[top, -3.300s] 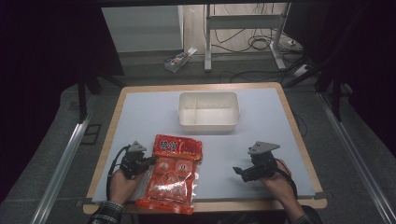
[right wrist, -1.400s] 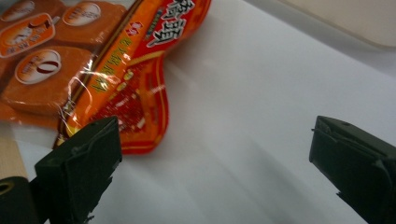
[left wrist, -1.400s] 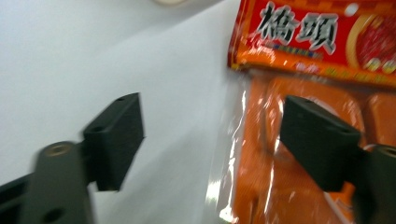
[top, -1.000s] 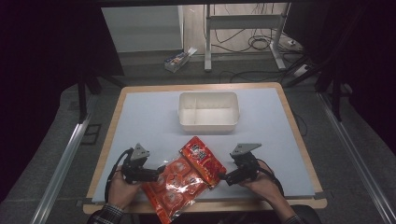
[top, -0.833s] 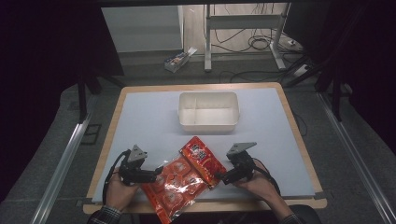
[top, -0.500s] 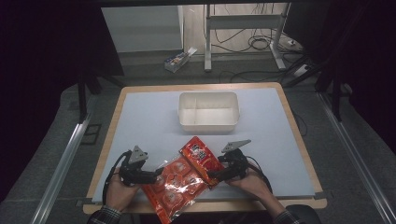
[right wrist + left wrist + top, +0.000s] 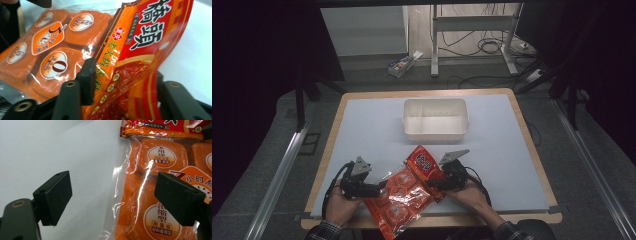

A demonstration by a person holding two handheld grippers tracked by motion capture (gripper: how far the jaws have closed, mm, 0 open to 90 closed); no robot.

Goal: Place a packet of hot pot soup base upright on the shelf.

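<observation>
A glossy red-and-orange soup-base packet [image 7: 408, 191] with clear plastic edges shows orange blocks bearing round labels under a printed red header. It lies skewed at the table's [image 7: 362, 125] near edge, its lower end overhanging that edge. The right gripper [image 7: 438, 181] sits at the packet's red header; its jaws have just been closing, with the buckled header between them, gripping it. The left gripper [image 7: 379, 188] stands open at the packet's left side, the clear edge [image 7: 120, 185] between its jaws, untouched.

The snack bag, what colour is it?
The snack bag is orange and red, with round white labels; the right gripper view shows it best.
</observation>
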